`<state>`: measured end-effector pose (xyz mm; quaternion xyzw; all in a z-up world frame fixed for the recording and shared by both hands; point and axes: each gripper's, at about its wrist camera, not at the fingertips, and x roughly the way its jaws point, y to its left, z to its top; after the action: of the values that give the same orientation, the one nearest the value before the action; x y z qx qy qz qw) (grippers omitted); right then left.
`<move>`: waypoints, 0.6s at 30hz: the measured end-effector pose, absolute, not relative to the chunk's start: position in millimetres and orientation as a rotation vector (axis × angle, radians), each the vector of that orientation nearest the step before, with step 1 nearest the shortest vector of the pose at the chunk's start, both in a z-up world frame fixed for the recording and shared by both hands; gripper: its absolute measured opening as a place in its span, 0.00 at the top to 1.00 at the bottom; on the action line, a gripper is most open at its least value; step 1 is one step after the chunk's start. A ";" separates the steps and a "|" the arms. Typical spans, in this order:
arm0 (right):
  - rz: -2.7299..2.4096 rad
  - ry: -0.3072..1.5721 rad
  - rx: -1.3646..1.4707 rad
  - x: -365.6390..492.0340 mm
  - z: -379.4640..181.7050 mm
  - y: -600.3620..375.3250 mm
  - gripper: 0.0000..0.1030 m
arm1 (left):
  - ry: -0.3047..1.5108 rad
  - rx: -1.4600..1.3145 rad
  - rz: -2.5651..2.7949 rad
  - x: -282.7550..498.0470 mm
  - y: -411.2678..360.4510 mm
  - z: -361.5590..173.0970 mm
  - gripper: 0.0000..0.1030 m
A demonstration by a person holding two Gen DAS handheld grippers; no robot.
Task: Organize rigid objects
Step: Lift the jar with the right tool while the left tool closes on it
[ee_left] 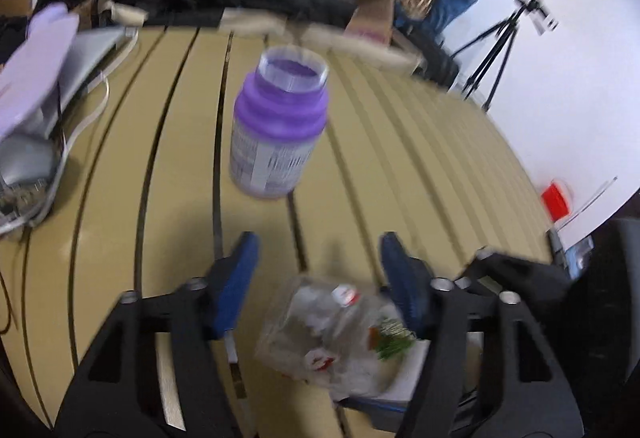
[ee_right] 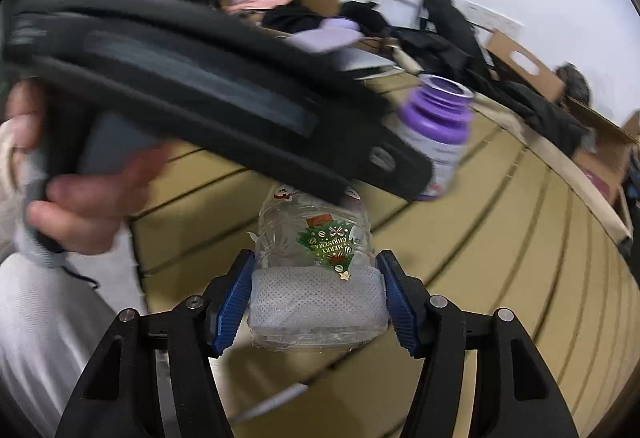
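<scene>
Carefully now: the right claw grips the clear jar by its padded base, so keep it level. The left claw hangs wide open and empty; set the jar near the purple bottle on the surface.

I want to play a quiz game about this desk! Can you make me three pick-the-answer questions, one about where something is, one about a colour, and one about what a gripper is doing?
1. Where is the bottle with the measuring cap?
A. standing on the table
B. inside a cardboard box
C. on the floor

2. What colour is that bottle's collar?
A. green
B. purple
C. orange

3. What is the right hand-held gripper doing?
A. hanging open with nothing in it
B. squeezing a clear plastic container
C. holding a spoon

Answers:
1 A: the bottle stands upright on the tan table.
2 B: its ribbed collar is purple under a clear cap.
3 B: the right hand-held gripper has both blue pads against the clear container with a Christmas sticker.
</scene>
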<state>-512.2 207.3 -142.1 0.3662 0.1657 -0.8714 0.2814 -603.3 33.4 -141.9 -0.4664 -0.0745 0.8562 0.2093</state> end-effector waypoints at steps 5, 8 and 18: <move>-2.366 0.413 1.031 -509.0 -146.8 220.2 0.19 | -0.177 -1.285 2.470 -592.0 23.2 -140.0 0.53; -2.452 0.418 1.051 -506.7 -143.4 239.6 0.19 | -0.148 -1.302 2.508 -586.6 16.3 -136.9 0.53; -2.644 0.170 1.115 -502.4 -123.1 289.8 0.19 | -0.065 -1.358 2.258 -571.9 46.9 -125.3 0.00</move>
<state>-502.4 289.8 -123.1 0.3844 0.0585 -0.9116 0.1332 -571.9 46.9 -125.3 -0.4989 -0.0240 0.8295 0.2500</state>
